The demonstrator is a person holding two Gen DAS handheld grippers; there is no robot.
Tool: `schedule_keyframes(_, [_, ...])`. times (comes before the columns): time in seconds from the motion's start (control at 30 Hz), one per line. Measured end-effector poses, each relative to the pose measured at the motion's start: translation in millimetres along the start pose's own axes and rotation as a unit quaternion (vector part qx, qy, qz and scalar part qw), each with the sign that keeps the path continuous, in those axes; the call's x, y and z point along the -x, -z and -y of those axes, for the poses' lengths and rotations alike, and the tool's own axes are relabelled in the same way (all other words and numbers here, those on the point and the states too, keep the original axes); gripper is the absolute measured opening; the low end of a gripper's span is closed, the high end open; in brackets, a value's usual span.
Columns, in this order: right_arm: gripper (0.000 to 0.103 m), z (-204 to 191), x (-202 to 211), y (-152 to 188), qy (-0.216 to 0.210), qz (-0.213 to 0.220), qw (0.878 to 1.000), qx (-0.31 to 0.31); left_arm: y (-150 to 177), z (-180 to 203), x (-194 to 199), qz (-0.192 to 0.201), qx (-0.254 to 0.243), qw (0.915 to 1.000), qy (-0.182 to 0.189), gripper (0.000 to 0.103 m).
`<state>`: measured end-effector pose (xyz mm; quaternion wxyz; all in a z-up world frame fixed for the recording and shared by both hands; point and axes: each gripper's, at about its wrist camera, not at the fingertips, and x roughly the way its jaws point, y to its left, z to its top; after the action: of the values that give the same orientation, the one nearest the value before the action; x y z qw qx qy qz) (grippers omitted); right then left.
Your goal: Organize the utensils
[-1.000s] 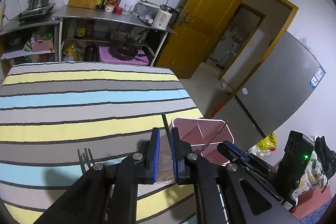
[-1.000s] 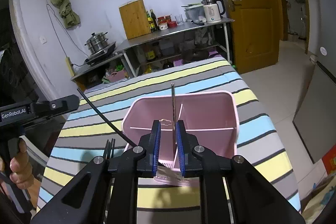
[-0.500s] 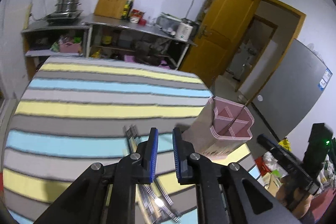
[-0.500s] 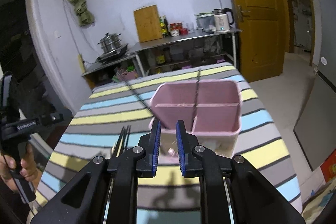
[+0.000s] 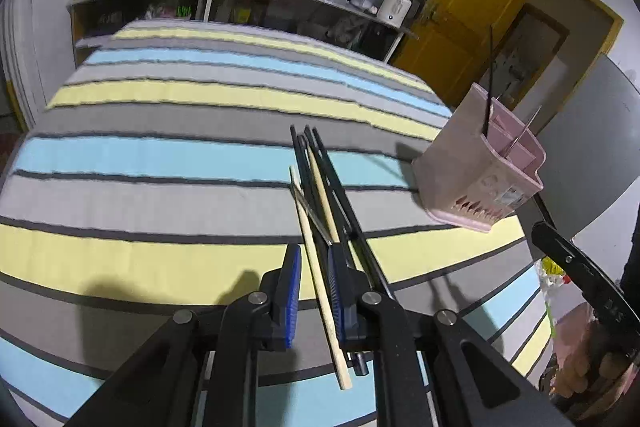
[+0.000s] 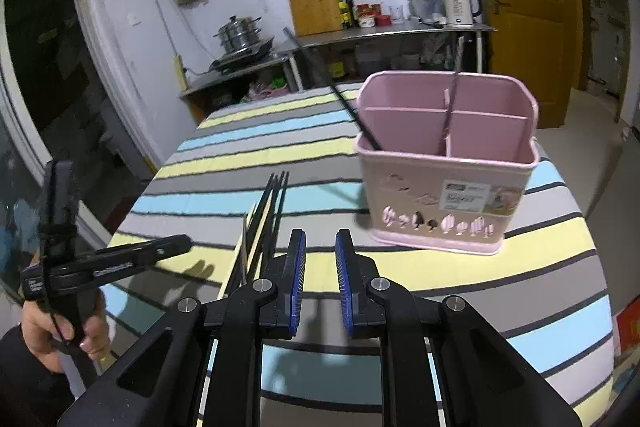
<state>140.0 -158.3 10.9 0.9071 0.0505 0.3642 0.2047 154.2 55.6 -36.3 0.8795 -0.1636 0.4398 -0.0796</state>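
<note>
Tilting down over chopsticks point(image 5: 316, 227) | left tongs point(image 5: 314, 291) slightly spread, straddling one | right tongs point(image 6: 320, 283) spread, empty

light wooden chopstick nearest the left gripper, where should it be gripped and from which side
Grip the light wooden chopstick on its near, thicker half, coming from above with the left gripper and the jaws straddling it crosswise. It lies flat on the striped cloth at the edge of the bundle of black chopsticks.
</note>
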Motion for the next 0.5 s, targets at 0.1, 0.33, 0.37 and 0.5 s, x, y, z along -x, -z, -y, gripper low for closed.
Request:
schedule_keyframes(0.1, [0.016, -5.3, -9.7, 3.0, -0.006, -0.012, 1.0, 0.006, 1.6, -0.6, -9.1, -0.008, 0.003, 1.0, 0.001, 0.013])
schedule_keyframes(0.33, [0.016, -8.4, -26.5, 9.9, -0.013, -0.032, 0.999, 0.009, -5.8, 0.3, -29.5, -0.022, 0.024, 0.9992, 0.022, 0.013])
schedule_keyframes(0.37, [0.016, -7.8, -27.9, 10.5, -0.013, -0.033, 0.999, 0.009, -7.2, 0.8, -32.3, -0.024, 0.027, 0.999, 0.026, 0.013])
schedule_keyframes(0.5, [0.016, -6.2, -32.8, 13.1, -0.012, -0.038, 0.999, 0.007, -13.6, 2.7, -46.2, -0.033, 0.041, 0.9982, 0.029, 0.013])
